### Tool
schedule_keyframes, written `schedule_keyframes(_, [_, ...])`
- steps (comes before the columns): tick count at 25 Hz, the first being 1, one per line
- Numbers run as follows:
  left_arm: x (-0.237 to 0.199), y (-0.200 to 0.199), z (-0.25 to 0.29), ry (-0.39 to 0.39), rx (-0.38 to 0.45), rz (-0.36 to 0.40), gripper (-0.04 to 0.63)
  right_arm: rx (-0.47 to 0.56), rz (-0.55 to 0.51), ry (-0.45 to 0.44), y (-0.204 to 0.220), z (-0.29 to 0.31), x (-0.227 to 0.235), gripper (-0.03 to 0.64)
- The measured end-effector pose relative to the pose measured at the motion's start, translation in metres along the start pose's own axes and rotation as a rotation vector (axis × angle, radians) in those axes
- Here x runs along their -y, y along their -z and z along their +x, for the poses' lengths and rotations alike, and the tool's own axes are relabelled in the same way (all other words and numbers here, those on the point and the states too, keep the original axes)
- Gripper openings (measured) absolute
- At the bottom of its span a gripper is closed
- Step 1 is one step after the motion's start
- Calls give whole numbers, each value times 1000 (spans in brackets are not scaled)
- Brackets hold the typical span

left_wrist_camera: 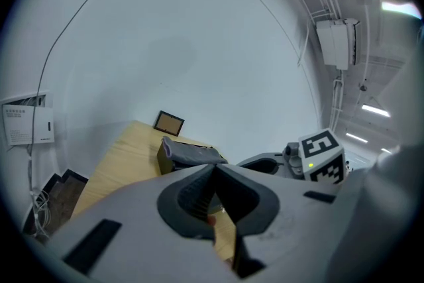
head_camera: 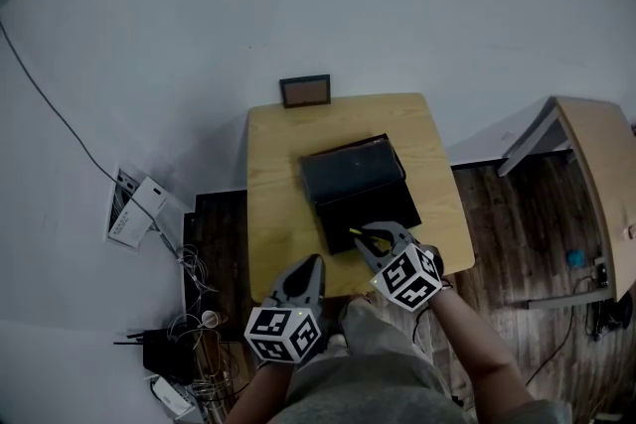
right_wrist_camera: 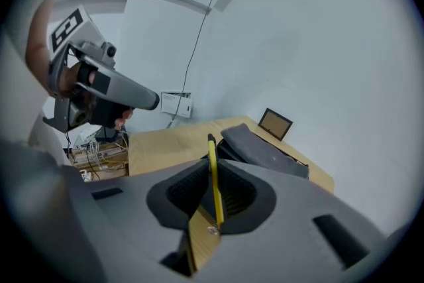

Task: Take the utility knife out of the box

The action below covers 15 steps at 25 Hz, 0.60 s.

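Note:
A black box [head_camera: 358, 189] stands open on the wooden table [head_camera: 273, 174], its lid tipped up at the back. My right gripper [head_camera: 368, 236] hovers over the box's near edge, shut on the yellow utility knife [head_camera: 355, 232]. In the right gripper view the knife [right_wrist_camera: 213, 172] stands edge-on between the jaws, lifted above the box [right_wrist_camera: 265, 150]. My left gripper [head_camera: 315, 263] hangs over the table's front edge, left of the box, jaws shut and empty [left_wrist_camera: 214, 169]. The box [left_wrist_camera: 189, 156] lies ahead of it.
A small framed picture [head_camera: 305, 90] leans against the wall at the table's far edge. A white router [head_camera: 134, 209] and tangled cables [head_camera: 184, 328] lie on the floor to the left. A wooden cabinet [head_camera: 596, 174] stands at the right.

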<state>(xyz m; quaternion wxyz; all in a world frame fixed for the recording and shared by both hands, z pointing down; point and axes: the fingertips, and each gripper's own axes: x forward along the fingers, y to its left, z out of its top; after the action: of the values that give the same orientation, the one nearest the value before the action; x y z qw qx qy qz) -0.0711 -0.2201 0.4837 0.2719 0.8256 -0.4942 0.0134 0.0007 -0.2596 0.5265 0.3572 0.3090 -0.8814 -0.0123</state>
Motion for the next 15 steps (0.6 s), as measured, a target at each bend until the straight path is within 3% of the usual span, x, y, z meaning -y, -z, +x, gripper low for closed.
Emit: schedule_keyframes(15, [20, 7, -36, 25, 30, 17, 3, 217, 305, 175, -17, -68, -23, 37])
